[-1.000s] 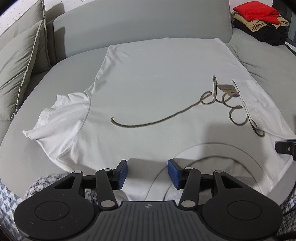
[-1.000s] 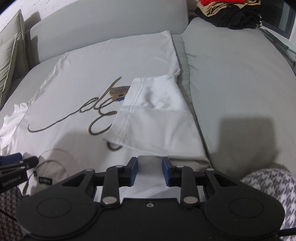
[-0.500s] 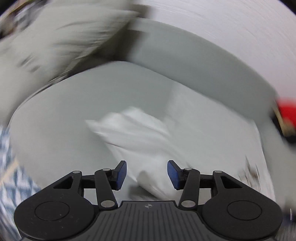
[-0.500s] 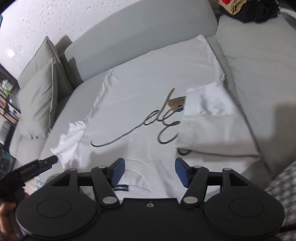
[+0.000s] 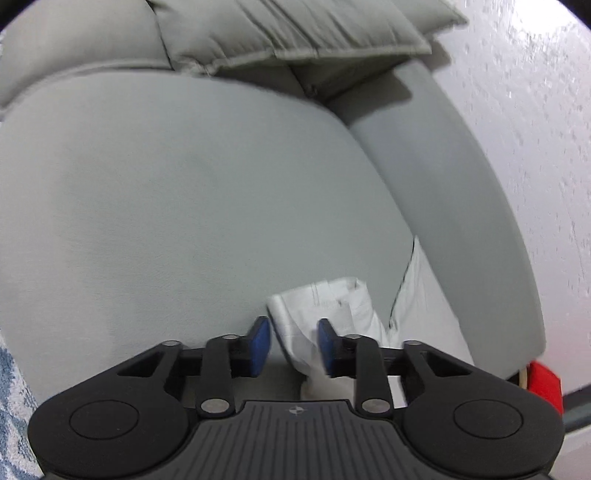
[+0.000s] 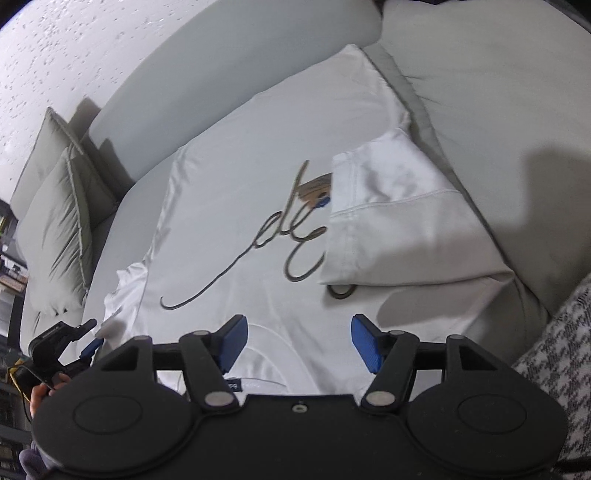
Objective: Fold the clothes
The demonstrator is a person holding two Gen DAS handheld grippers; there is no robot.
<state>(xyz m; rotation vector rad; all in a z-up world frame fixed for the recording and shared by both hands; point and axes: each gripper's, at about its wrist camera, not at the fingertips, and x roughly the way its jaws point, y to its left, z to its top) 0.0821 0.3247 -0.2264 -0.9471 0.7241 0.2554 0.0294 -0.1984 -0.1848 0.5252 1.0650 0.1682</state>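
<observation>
Grey sofa (image 6: 498, 92) bears the white shirt (image 6: 266, 155); its sleeve (image 5: 332, 314) lies between the parted left claw (image 5: 293, 345), seemingly ungripped.

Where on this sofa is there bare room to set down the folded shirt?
Bare grey seat lies between the throw pillows and the left sleeve. A second bare cushion lies right of the white T-shirt. The middle is crowded: the shirt covers it.

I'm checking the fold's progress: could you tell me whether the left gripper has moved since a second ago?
Yes. The left gripper has swung leftward from the collar to the left sleeve, now facing the pillows.
</observation>
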